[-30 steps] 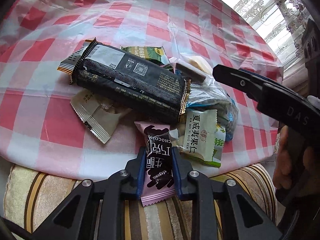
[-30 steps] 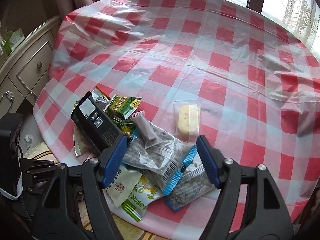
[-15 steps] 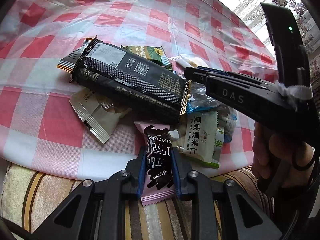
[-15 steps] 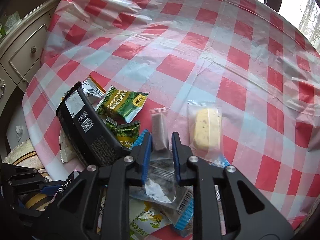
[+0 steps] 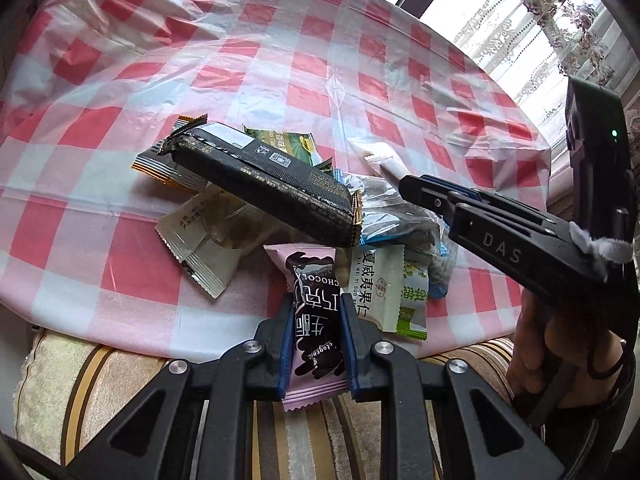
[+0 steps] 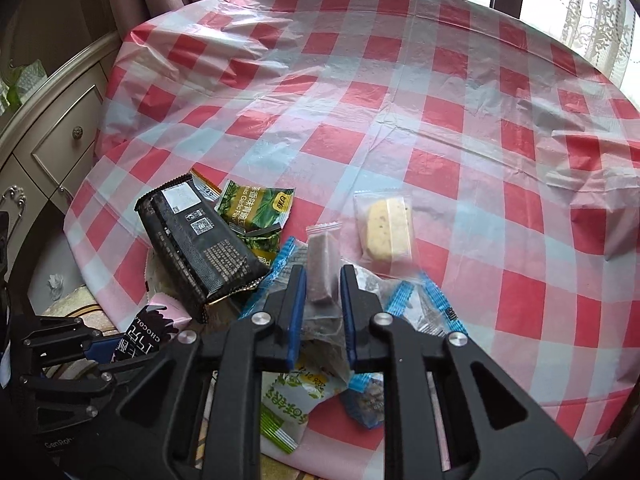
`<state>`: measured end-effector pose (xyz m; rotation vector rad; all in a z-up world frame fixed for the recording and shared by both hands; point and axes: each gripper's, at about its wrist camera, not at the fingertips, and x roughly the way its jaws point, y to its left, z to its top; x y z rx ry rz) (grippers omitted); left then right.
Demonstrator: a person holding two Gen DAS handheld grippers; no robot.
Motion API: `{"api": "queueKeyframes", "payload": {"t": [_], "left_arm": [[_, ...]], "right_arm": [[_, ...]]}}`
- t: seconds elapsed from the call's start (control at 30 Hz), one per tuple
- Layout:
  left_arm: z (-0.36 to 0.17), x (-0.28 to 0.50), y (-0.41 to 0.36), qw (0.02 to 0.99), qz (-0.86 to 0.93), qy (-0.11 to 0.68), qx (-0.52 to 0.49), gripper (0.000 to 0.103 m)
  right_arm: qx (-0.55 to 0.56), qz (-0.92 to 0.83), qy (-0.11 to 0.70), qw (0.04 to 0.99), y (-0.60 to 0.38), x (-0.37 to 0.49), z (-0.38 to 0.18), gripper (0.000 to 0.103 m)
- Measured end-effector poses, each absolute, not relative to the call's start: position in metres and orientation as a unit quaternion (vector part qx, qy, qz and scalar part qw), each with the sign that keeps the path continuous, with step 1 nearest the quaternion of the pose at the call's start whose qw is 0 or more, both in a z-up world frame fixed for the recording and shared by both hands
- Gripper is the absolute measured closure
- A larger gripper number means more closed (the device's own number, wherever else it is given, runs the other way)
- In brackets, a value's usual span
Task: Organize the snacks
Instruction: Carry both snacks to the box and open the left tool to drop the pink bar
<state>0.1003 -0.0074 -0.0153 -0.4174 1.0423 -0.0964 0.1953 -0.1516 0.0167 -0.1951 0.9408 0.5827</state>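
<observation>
Left claw (image 5: pixel 313 330) clamped on one pink chocolate packet (image 5: pixel 316 322), right claw (image 6: pixel 323 298) gripping one clear brown-bar packet (image 6: pixel 321 264), two green packets (image 6: pixel 256 208).

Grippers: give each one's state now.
Left gripper: closed on the pink chocolate packet.
Right gripper: closed on the clear-wrapped brown bar.

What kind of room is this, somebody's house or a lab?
Most likely a room in a home. A round table under a red-checked plastic cloth stands by a window with lace curtains, a cream chest of drawers sits beside it, and a striped cushion lies below the table's edge.
</observation>
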Motion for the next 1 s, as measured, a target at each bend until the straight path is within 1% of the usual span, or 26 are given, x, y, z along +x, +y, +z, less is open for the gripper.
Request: {"api": "queueKeyframes", "payload": {"t": [0.5,1.0], "left_arm": [[0.007,0.092,-0.040,0.854,-0.072,0.487,-0.168,0.082],[0.024,0.101,-0.109,0.848,-0.138,0.496,-0.126,0.082]], "right_arm": [[-0.023,0.234,0.450,0.861,-0.223,0.153,0.027,0.082],[0.027,0.174,0.455,0.873,-0.305,0.119,0.030,0.082]]}}
